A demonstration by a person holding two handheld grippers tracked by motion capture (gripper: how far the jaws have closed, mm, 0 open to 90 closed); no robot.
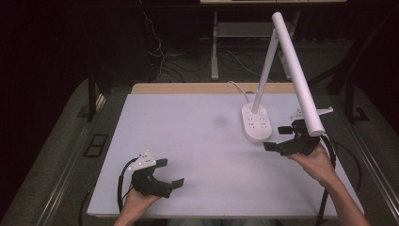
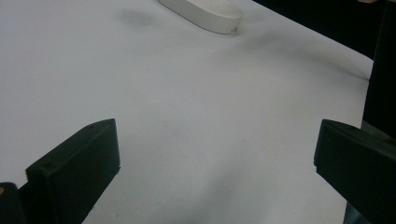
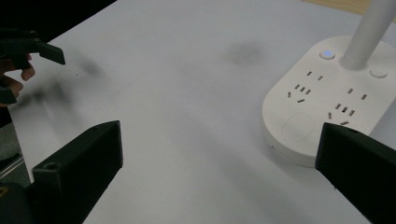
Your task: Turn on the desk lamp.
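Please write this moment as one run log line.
left gripper: open, empty | right gripper: open, beside lamp base | table: white

We note a white tabletop (image 1: 188, 141) with a faint dark smudge (image 1: 219, 122) near its centre, toward the far edge. A bare wooden strip (image 1: 188, 88) runs along the far edge. Beyond it, loose cables (image 1: 157, 49) lie on the dark floor beside a grey metal stand (image 1: 215, 47).
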